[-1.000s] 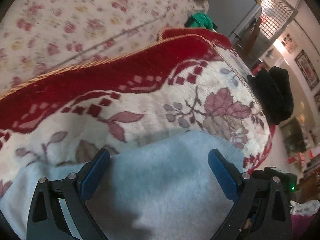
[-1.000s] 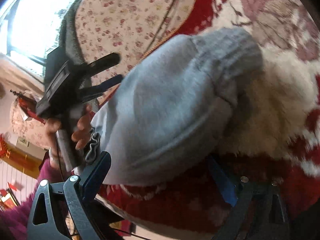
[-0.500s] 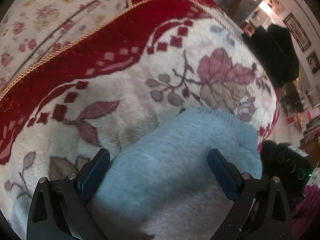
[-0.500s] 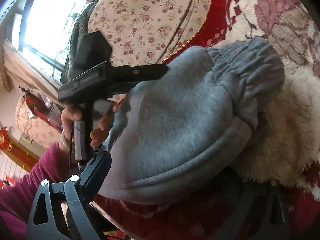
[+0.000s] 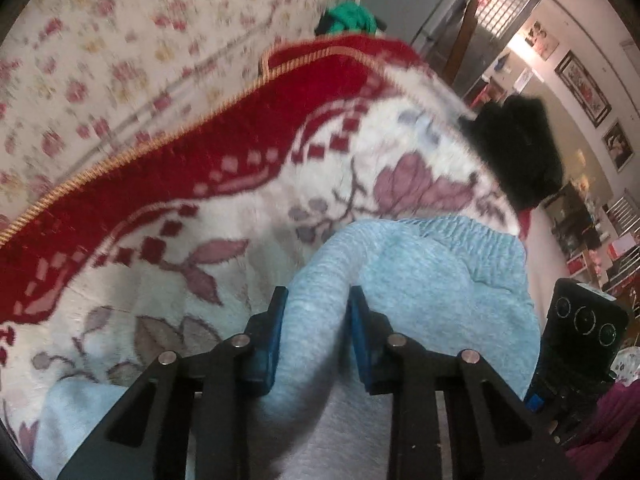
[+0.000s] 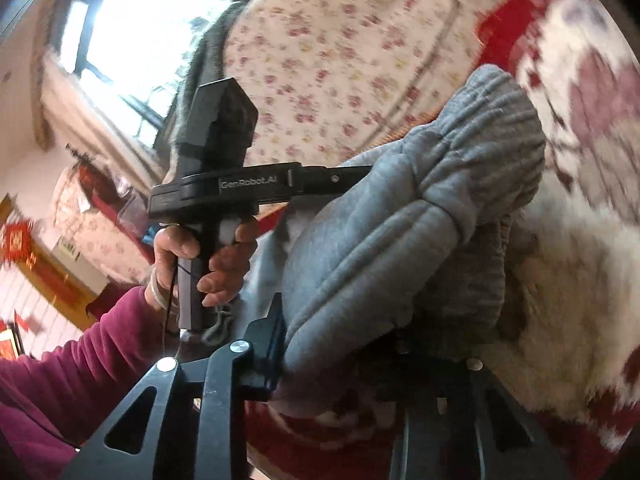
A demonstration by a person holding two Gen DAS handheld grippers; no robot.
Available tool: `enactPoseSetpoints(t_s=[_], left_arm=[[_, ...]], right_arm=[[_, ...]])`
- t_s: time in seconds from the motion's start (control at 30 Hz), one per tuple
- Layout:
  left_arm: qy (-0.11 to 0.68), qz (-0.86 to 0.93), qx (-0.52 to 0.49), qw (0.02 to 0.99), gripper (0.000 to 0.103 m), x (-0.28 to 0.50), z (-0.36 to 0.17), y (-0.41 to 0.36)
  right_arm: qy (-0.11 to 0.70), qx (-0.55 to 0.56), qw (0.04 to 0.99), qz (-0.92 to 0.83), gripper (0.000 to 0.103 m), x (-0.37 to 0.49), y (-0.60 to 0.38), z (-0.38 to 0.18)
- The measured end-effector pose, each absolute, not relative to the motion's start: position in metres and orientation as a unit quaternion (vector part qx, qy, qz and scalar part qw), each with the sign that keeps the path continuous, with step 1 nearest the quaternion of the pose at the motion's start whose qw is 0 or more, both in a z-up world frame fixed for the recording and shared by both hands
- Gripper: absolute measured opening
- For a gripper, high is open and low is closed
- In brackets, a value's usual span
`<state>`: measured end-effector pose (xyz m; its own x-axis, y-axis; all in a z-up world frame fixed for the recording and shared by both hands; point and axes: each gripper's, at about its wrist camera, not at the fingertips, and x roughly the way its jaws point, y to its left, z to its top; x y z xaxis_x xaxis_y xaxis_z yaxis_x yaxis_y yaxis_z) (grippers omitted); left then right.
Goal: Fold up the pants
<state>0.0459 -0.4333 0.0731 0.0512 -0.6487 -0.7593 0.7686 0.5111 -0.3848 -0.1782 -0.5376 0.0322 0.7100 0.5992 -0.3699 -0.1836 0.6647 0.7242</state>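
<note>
The grey sweatpants (image 5: 432,272) lie folded in a thick bundle on a red and white floral blanket (image 5: 200,208). My left gripper (image 5: 316,312) is shut on a ridge of the pants fabric, blue pads pressing both sides. My right gripper (image 6: 340,344) is shut on the pants (image 6: 400,248) near the ribbed elastic waistband (image 6: 492,152); only its left pad shows, the right finger is hidden under cloth. The left gripper's body (image 6: 248,188) and the hand holding it show in the right wrist view, its fingers buried in the pants.
A cream floral sheet (image 5: 120,52) lies beyond the blanket. A black garment (image 5: 516,148) sits at the blanket's far right edge and a green item (image 5: 350,18) at the back. A bright window (image 6: 132,40) is at the left.
Both grippers were open around the pants; both have closed on the fabric. The bundle has bunched up and lifted slightly.
</note>
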Motion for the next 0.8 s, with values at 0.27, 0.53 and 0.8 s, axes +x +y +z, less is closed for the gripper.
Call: enactPoseSetpoints(t_s=[0.27, 0.53, 0.8], left_arm=[[0.423, -0.484, 0.008, 0.766, 0.029, 0.041, 0.146, -0.356], [0.369, -0.435, -0.066, 0.819, 0.010, 0.041, 0.190, -0.237], [0.365, -0.328, -0.106, 0.865, 0.010, 0.035, 0.184, -0.095]], right_arm=[[0.264, 0.283, 0.882, 0.271, 0.029, -0.171, -0.500, 0.097], [0.254, 0.194, 0.890, 0.326, 0.029, -0.159, -0.413, 0.152], [0.281, 0.115, 0.869, 0.390, 0.026, -0.122, -0.290, 0.161]])
